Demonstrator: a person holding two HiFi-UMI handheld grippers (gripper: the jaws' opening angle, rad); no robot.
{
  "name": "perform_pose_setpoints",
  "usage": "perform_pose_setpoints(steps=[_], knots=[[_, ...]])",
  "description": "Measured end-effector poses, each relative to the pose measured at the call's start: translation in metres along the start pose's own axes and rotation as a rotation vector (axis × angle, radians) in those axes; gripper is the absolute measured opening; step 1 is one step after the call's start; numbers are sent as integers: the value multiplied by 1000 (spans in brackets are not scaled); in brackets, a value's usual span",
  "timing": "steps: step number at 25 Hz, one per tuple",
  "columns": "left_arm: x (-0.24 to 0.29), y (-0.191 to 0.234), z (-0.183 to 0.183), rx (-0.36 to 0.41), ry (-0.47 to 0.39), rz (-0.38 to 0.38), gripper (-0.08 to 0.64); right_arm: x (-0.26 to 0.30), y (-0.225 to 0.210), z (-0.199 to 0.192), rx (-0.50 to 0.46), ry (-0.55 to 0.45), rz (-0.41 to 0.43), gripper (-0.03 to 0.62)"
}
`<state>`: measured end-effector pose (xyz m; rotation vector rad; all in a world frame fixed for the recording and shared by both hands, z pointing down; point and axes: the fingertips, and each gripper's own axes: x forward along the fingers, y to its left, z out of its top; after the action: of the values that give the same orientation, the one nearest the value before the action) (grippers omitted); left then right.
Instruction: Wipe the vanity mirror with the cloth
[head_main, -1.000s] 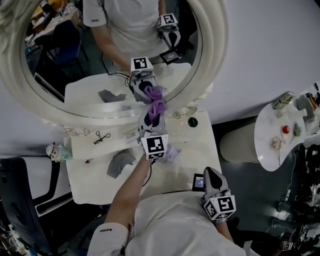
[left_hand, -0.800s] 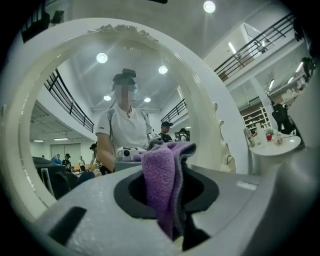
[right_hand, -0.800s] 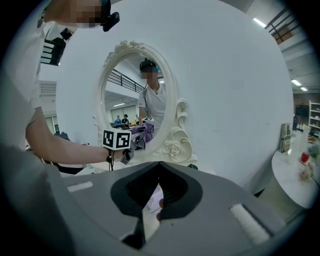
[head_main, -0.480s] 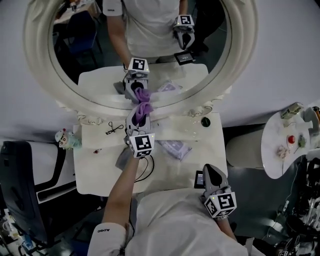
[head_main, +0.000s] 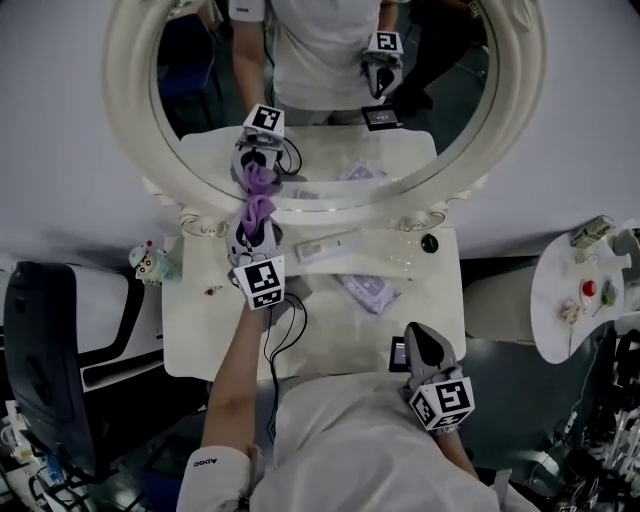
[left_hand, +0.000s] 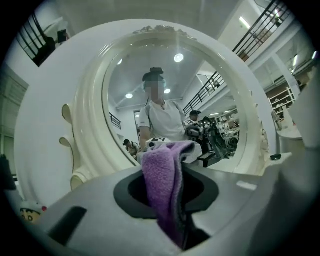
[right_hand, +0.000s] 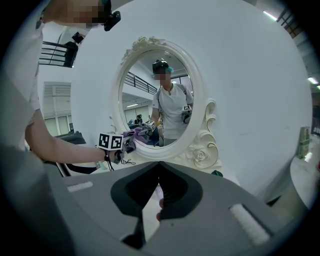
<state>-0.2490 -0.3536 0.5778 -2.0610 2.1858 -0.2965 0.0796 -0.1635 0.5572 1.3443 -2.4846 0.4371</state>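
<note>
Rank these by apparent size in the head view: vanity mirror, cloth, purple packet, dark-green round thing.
1. vanity mirror, by far.
2. purple packet and cloth look alike; cloth is bunched, so unranked.
3. dark-green round thing, smallest.

Small dark letters stand on the person's white short sleeve (head_main: 208, 463), too small to read surely. The cubes of the left gripper (head_main: 250, 215) and right gripper (head_main: 418, 340) bear only black-and-white square codes.
</note>
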Motion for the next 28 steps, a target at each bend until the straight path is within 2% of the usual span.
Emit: perform_pose_setpoints(steps=[3, 9, 19, 22, 28], knots=[[-4, 12, 9, 3, -16, 5, 96, 4, 12, 3, 4, -15, 8, 8], [-25, 42, 28, -63, -38, 9, 96, 9, 39, 9, 32, -43, 16, 8], [-92, 100, 43, -118, -65, -12, 95, 34, 98, 14, 58, -77, 74, 8], [-115, 114, 53, -159, -87, -16, 95, 41, 114, 16, 62, -83, 97, 8], [-164, 112, 78, -229, -115, -74, 95, 51, 137, 22, 63, -113, 120, 8]])
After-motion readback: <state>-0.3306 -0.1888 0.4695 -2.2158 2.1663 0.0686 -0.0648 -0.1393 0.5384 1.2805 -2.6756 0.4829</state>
